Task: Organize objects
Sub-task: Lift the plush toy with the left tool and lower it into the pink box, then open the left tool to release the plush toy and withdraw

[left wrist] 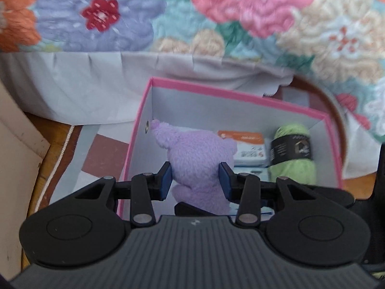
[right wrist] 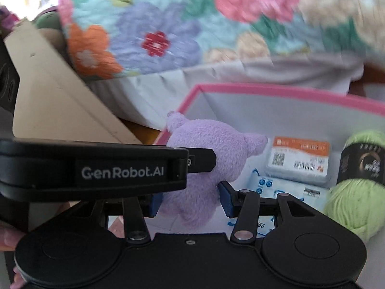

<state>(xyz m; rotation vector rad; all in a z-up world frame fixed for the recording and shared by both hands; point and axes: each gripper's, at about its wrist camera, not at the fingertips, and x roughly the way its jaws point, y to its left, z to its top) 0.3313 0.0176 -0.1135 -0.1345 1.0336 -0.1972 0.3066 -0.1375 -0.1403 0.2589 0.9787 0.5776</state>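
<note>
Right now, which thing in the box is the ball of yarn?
Find the pink-rimmed cardboard box beside the flowery quilt. Against its right wall lies the lime-green yarn skein. Unlike the fluffy purple plush toy, it wears a black paper band.

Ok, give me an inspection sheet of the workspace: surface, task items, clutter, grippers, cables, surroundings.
Surface: patterned mat on wooden floor.
Job's things: purple plush toy in pink-rimmed box; green yarn ball, orange-labelled packet and blue-printed bag inside too.
Clutter: nothing seen.
Grippers: left hand-held gripper shut on the plush toy; right hand-held gripper also flanks it, contact unclear.
Cables: white cord along the mat.
Surroundings: floral quilt, grey bed skirt.
</note>
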